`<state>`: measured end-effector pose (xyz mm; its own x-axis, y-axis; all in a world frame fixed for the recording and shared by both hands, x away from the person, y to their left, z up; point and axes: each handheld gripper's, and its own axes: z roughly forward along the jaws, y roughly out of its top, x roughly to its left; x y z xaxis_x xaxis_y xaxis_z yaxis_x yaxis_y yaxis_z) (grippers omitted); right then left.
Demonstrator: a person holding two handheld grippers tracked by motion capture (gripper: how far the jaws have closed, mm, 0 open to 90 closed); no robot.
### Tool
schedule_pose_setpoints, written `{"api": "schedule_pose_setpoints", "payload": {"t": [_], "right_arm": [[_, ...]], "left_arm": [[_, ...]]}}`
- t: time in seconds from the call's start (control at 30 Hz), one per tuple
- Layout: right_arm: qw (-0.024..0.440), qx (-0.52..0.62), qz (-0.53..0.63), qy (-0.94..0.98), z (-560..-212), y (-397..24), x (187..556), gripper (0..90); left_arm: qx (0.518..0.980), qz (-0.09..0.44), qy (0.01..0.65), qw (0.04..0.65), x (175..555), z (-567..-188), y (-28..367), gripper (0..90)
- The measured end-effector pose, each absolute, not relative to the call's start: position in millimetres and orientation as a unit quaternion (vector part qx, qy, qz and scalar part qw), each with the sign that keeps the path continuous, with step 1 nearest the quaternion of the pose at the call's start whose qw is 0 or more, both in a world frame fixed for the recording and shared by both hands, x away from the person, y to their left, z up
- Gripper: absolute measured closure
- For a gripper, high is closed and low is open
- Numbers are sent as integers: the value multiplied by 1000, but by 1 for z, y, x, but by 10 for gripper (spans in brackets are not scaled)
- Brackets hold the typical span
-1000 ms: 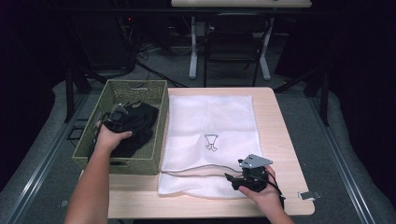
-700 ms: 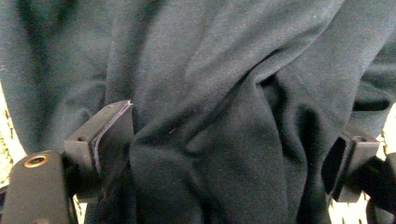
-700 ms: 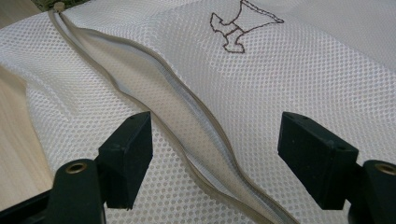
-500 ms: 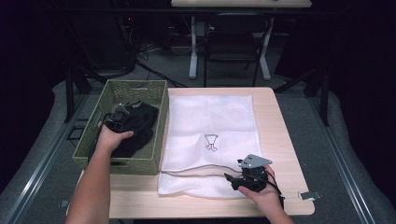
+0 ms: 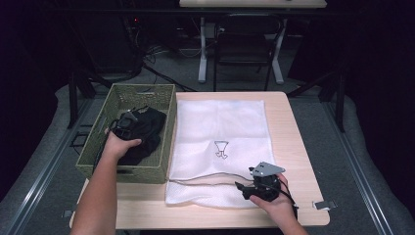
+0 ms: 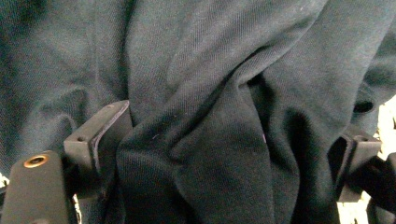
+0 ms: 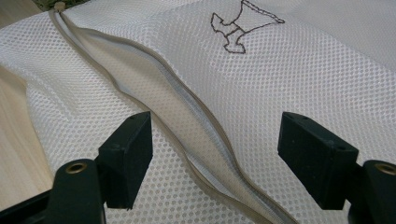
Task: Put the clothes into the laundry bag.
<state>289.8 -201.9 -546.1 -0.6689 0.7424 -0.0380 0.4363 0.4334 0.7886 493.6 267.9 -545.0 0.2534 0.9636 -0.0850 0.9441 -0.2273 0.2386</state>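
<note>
A black garment (image 5: pixel 147 129) lies bunched in a green woven basket (image 5: pixel 122 171) at the table's left. My left gripper (image 5: pixel 125 122) is down in the basket, pressed into it. In the left gripper view the dark cloth (image 6: pixel 210 70) bulges between the jaws of my left gripper (image 6: pixel 233 140), which stand wide apart. A white mesh laundry bag (image 5: pixel 220 122) with a small stitched logo (image 5: pixel 221 149) lies flat beside the basket. My right gripper (image 5: pixel 242 188) rests open at the bag's near edge. Its jaws straddle the unzipped zipper opening (image 7: pixel 187 112) of the mesh (image 7: pixel 303 70).
The wooden table (image 5: pixel 293 147) has bare strips right of the bag and along the front edge. A small metal clip (image 5: pixel 323 204) sits at the front right corner. Behind the table stand a desk leg (image 5: pixel 201 49) and a chair (image 5: pixel 247 44) on the dark floor.
</note>
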Motion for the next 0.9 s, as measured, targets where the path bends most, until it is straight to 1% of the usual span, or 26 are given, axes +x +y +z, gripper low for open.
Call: {"api": "schedule_pose_setpoints", "payload": {"t": [0.4, 0.9], "right_arm": [[193, 357, 395, 824, -546, -201, 290, 262], [191, 355, 393, 827, -547, -200, 290, 262]], "left_arm": [[790, 49, 600, 113, 493, -549, 266, 145], [785, 52, 606, 116, 492, -551, 266, 149]]}}
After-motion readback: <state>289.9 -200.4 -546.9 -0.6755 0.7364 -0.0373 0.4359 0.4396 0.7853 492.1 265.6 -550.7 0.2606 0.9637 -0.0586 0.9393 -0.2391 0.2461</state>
